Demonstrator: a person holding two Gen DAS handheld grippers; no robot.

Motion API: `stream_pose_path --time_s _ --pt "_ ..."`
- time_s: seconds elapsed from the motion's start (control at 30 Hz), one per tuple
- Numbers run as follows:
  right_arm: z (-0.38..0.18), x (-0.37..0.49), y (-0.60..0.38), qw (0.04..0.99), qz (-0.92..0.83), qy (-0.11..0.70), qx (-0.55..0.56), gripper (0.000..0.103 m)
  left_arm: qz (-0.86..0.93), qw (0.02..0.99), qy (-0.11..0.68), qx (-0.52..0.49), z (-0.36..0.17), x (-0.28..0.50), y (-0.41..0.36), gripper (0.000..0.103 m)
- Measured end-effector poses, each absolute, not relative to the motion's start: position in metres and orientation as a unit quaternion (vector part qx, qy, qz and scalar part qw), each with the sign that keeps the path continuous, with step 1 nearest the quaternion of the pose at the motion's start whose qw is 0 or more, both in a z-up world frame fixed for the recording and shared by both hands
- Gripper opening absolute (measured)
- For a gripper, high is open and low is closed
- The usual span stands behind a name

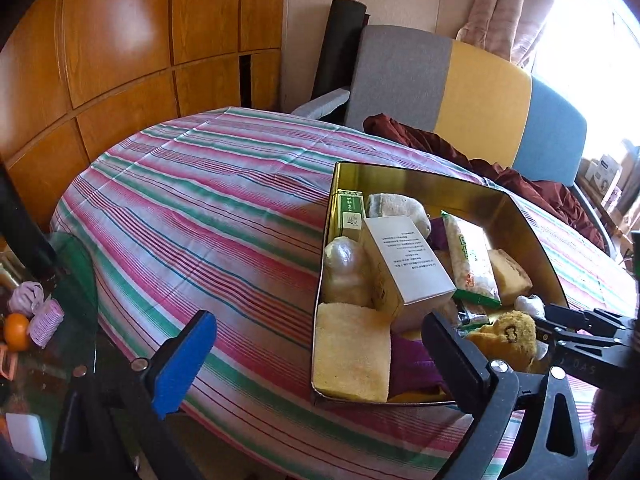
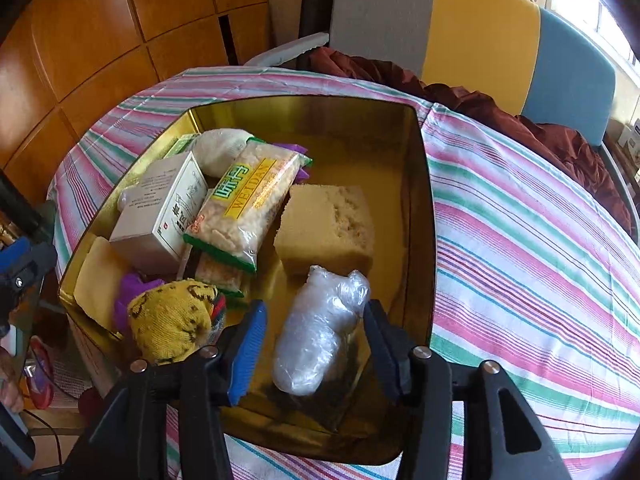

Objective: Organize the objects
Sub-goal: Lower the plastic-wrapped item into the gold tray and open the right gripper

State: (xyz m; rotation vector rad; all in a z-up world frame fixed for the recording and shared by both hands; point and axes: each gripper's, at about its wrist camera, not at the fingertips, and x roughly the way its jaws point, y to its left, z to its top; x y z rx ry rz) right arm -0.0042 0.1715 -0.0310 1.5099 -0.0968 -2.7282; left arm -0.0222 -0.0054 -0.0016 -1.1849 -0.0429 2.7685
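Note:
A gold tin [image 2: 304, 108] stands on the striped table. It holds a white carton [image 2: 160, 216], a green-edged snack pack [image 2: 248, 204], a yellow sponge [image 2: 324, 224], a yellow sock [image 2: 172, 320] and a plastic-wrapped bundle [image 2: 316, 336]. My right gripper [image 2: 316, 348] is open and straddles that bundle; narrow gaps show beside both pads. In the left wrist view my left gripper [image 1: 320, 360] is wide open over the near left corner of the tin [image 1: 400, 176], above another sponge [image 1: 352, 356], and holds nothing. The right gripper [image 1: 548, 326] reaches in from the right beside the sock [image 1: 504, 336].
The striped cloth [image 1: 208, 208] covers the table. A grey, yellow and blue chair [image 1: 480, 92] with a dark red cloth [image 1: 520, 180] stands behind it. Wooden cabinets [image 1: 120, 60] line the left. A glass side table [image 1: 80, 280] at lower left carries an orange [image 1: 16, 330].

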Motion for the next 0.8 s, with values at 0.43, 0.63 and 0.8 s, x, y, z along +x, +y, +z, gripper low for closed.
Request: stream_pose_path --time_s 0.43,0.63,0.8 --pt "0.007 0.039 0.159 -0.073 -0.925 -0.035 0.37 0.052 0.938 0.057 -0.005 -0.343 0.02 0.005 0.013 0.103" --pt "0.013 0.044 0.151 -0.078 -0.93 -0.014 0.358 0.053 0.936 0.063 -0.009 -0.347 0.02 0.01 0.018 0.103" --pt "0.01 0.043 0.146 -0.074 -0.929 -0.012 0.363 0.053 0.932 0.061 -0.007 -0.357 0.015 0.01 0.02 0.103"
